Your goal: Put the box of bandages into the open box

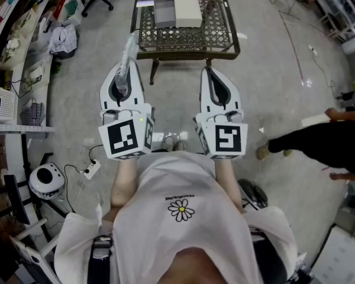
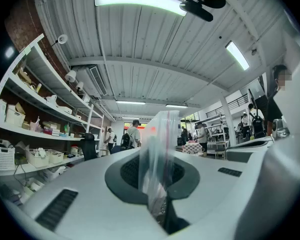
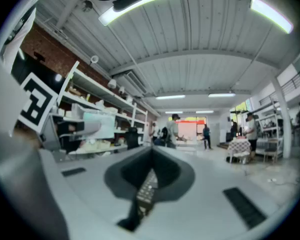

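At 12 o'clock in the head view stands a dark metal lattice-top table [image 1: 219, 37]. It carries a grey open rectangular box [image 1: 164, 12] with a white rectangular box [image 1: 187, 9] touching it at its 3 o'clock side; no print shows whether that one holds bandages. Both claws are raised, well apart from the table. The left gripper [image 1: 122, 78] [image 2: 162, 206] has its jaws closed on a clear plastic zip bag [image 1: 129, 51] [image 2: 160, 149], which sticks out toward 12 o'clock. The right gripper [image 1: 210, 76] [image 3: 142, 194] is pressed shut with nothing between its jaws. A person's dark-trousered legs [image 1: 319, 141] show at 3 o'clock.
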The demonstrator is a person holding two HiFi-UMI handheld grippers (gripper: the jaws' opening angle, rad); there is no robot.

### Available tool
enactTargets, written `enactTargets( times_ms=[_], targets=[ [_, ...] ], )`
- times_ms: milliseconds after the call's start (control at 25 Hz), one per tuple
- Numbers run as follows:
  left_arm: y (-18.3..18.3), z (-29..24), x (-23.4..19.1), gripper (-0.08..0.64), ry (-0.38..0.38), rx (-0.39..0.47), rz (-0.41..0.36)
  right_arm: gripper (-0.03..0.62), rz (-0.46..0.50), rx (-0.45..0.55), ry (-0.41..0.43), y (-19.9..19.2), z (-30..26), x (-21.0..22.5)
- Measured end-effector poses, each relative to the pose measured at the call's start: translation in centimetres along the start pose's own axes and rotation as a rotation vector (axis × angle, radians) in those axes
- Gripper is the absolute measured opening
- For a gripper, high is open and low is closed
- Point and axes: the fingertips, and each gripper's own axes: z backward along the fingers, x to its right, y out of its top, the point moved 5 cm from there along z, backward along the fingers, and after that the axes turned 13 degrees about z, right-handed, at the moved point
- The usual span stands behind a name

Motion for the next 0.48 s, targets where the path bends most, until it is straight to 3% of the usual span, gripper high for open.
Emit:
enactTargets(
  times_ms=[480],
  targets=[
    [-0.17,-0.23,-0.41,0.041,0.027,-0.009,0.001,0.031,-0.048,0.047,0.071,-0.25,-0.53,0.03]
  ],
)
